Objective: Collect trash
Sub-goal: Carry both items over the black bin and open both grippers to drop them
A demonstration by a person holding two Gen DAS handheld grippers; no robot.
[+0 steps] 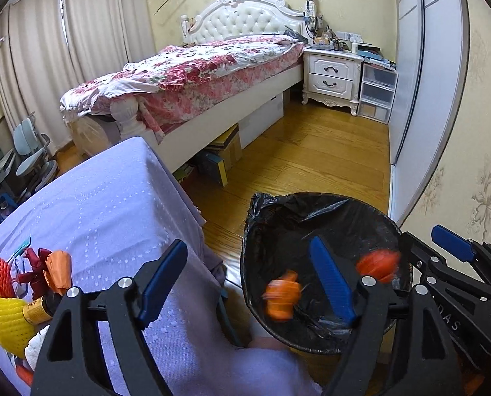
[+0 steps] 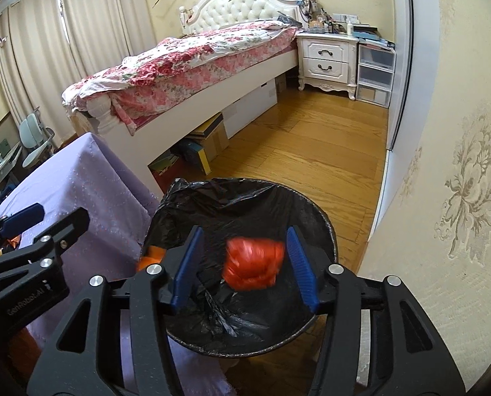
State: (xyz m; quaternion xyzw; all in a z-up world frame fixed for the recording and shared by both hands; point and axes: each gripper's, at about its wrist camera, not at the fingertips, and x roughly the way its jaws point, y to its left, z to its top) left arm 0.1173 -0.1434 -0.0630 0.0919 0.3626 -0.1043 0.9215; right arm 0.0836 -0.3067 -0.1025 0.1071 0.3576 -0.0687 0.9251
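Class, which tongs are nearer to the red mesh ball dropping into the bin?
Right. The right tongs frame the red mesh ball over the bin; the left tongs are nearer the table.

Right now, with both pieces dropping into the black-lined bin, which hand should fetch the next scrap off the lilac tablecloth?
Left. The left gripper is open and empty beside the lilac tablecloth, near the yellow foam net. The right gripper hangs over the black-lined bin.

A round bin lined with a black bag [image 2: 245,204] is seen at lower centre. Two blurred pieces are caught over its mouth: a red wad [image 2: 252,264] and an orange scrap [image 1: 282,297] (both smeared, so shape cannot be told).
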